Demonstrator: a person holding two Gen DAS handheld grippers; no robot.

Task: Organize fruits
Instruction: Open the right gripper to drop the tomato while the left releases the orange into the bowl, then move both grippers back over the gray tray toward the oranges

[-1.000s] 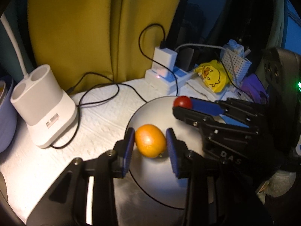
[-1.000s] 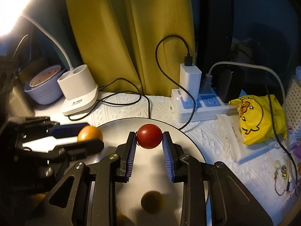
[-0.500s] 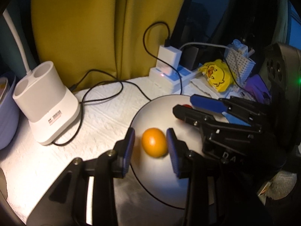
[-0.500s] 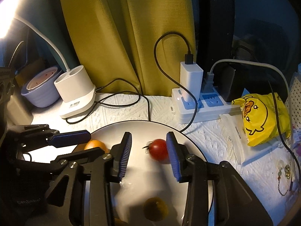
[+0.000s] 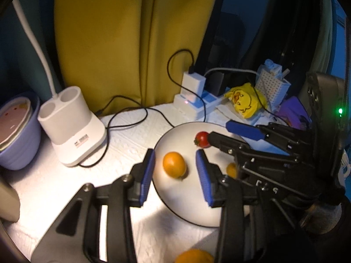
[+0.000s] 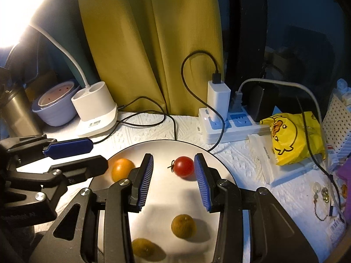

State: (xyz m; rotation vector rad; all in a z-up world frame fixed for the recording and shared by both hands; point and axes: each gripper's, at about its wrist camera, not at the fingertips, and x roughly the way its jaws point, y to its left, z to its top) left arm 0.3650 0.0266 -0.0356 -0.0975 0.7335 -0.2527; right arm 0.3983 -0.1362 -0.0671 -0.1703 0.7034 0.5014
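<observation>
A lilac bowl point(image 6: 53, 109) is sitting at the far left of the worktop point(image 5: 131, 131), stacked with something pale inside that is too dim to make out, and a white lamp base point(image 6: 96, 115) is standing just beside it with two round wells in its top. Right of these, a grey plate point(image 6: 158, 151) is carrying the fruit: an orange point(image 5: 174, 167) is lying near its left rim, its long axis running roughly left to right in the left wrist view, and a red tomato point(image 6: 183, 169) is resting toward the far side with its small dark stem pointing left. Two darker, shadowed fruits point(image 6: 183, 225) are lying nearer the camera on the same plate. The left hand-held gripper point(image 5: 175, 175) is standing open astride the orange, both blue pads clear of it. The right hand-held gripper point(image 6: 173, 182) is likewise spread wide, the tomato lying loose between its pads close to the right one. Further right, a white power strip point(image 6: 230, 127) is holding two chargers, and a yellow duck bag point(image 6: 294, 135) is lying beside it.
</observation>
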